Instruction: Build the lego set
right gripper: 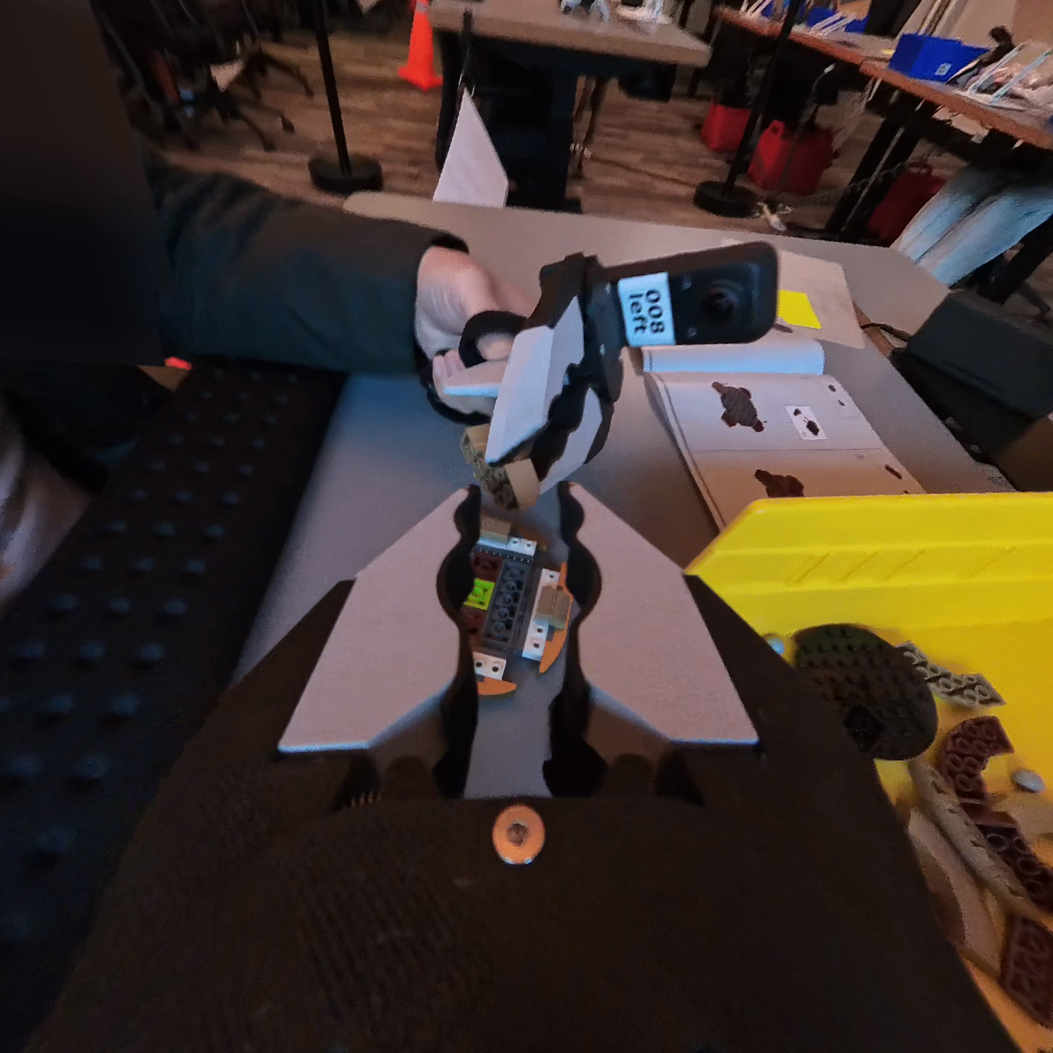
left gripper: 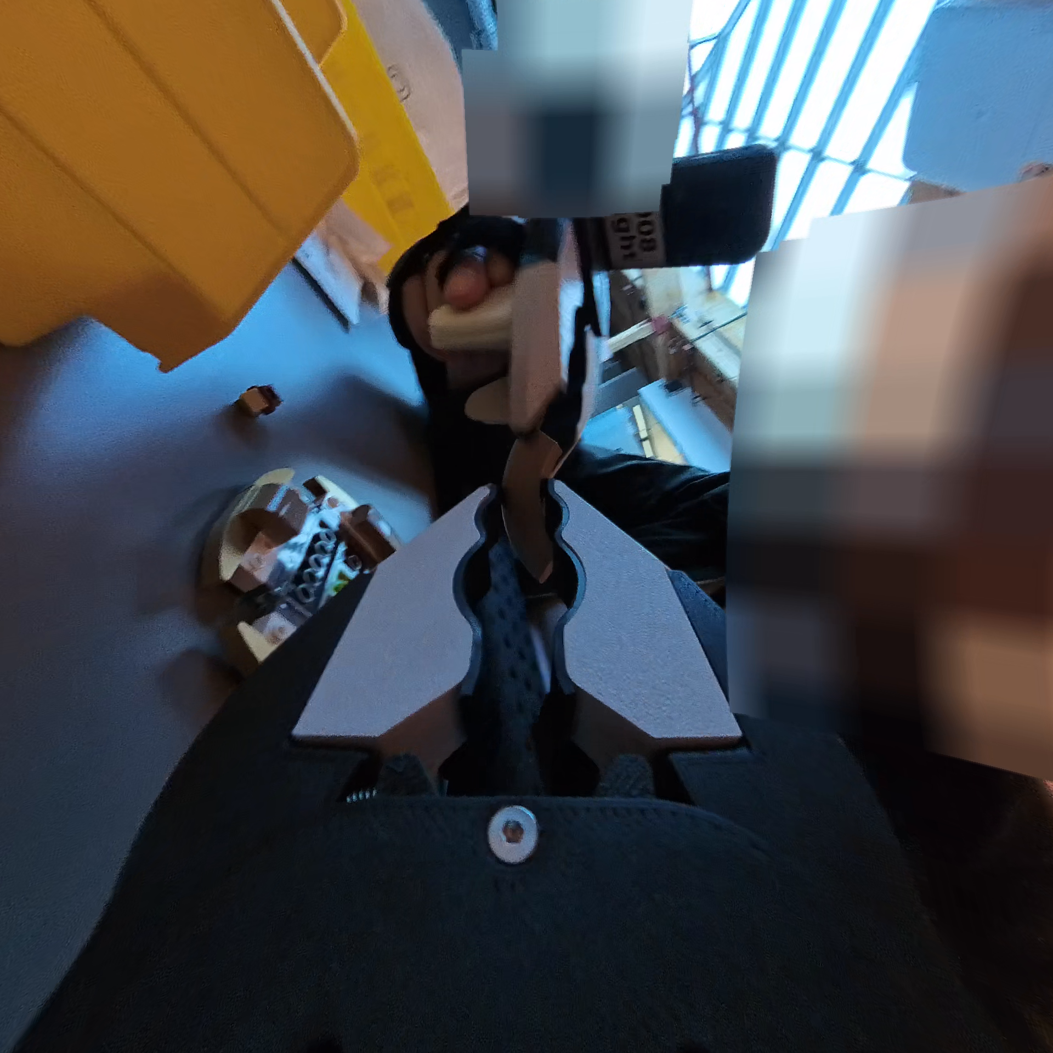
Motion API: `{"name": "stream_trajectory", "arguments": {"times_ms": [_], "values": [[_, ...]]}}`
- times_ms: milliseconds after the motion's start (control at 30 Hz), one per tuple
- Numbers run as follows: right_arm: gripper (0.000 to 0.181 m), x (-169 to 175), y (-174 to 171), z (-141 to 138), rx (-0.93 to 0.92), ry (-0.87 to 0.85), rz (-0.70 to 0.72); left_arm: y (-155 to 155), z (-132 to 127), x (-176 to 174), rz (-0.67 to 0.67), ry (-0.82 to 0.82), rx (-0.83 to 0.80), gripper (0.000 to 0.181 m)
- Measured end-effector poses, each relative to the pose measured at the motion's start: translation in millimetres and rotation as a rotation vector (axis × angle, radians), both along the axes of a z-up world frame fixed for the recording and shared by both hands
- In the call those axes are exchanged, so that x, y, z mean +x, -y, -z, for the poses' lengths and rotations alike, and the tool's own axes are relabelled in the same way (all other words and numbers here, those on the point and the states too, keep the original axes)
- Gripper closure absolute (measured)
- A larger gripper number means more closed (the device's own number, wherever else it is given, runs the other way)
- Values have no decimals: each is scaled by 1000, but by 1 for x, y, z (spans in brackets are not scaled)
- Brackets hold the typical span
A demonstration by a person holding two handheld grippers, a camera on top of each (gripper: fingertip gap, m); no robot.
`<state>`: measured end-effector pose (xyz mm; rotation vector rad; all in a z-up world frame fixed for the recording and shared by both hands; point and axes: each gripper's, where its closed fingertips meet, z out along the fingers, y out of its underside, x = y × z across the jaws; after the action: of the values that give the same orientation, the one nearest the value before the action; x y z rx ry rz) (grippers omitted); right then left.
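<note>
- Your right tool [right gripper: 515,496], fingers spread and holding nothing, frames the lego build [right gripper: 515,609]: one grey-studded core with white, brown, green and orange pieces, on the desk [right gripper: 370,484].
- Just beyond the build, your left tool [right gripper: 521,476] pinches one tan curved piece [right gripper: 510,484]; its shape is partly hidden.
- Right of the build, the yellow bin [right gripper: 854,558] holds loose plates, blurred and cut off.

grey table [right gripper: 393,456]: half-built lego model [right gripper: 513,604] right under the right gripper [right gripper: 515,501], yellow bin [right gripper: 889,570] to its right, open booklet [right gripper: 786,433] beyond.

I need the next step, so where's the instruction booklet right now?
In the right wrist view, the instruction booklet lies open on the grey table, right of centre, just behind the yellow bin.
</note>
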<state>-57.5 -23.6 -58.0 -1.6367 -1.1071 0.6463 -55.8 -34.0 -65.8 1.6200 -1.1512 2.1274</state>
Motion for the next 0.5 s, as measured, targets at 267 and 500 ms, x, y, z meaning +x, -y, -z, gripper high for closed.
{"name": "stream_trajectory", "arguments": {"times_ms": [267, 500], "values": [[174, 1, 18, -56, 969, 455, 135, -45, -40, -7, -246, 226, 111, 162], [174, 12, 15, -69, 1301, 637, 244, -88, -34, -16, -496, 197, 337, 166]]}}
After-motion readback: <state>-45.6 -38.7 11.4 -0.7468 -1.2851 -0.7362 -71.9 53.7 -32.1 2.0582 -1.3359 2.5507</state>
